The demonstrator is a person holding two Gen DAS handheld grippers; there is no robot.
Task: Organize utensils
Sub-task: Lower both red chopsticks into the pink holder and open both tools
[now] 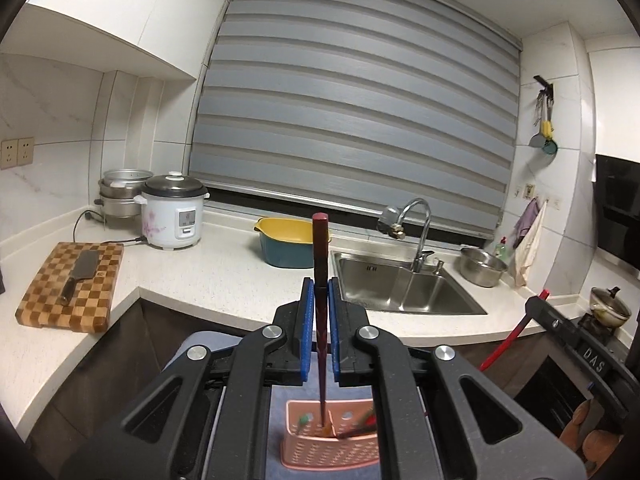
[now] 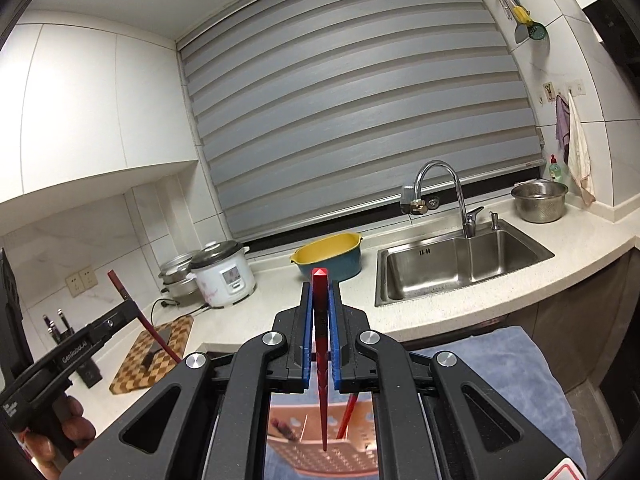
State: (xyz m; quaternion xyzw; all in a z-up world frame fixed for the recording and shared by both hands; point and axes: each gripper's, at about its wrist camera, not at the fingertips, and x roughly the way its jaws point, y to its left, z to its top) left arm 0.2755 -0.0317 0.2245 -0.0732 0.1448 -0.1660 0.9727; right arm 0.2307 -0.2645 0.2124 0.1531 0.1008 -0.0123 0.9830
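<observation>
Kitchen counter and sink lie beyond. Both grippers hang over a pink holder [image 1: 332,436] on a blue towel [image 2: 516,364]. Left gripper [image 1: 320,292] pinches 1 dark chopstick [image 1: 320,264], right gripper [image 2: 320,294] pinches 1 red chopstick [image 2: 320,320], both upright, tips pointing down into the holder.

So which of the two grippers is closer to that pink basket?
Left. The left gripper has its chopstick tip down inside the pink basket; the right gripper holds its chopstick tip just above it.
</observation>
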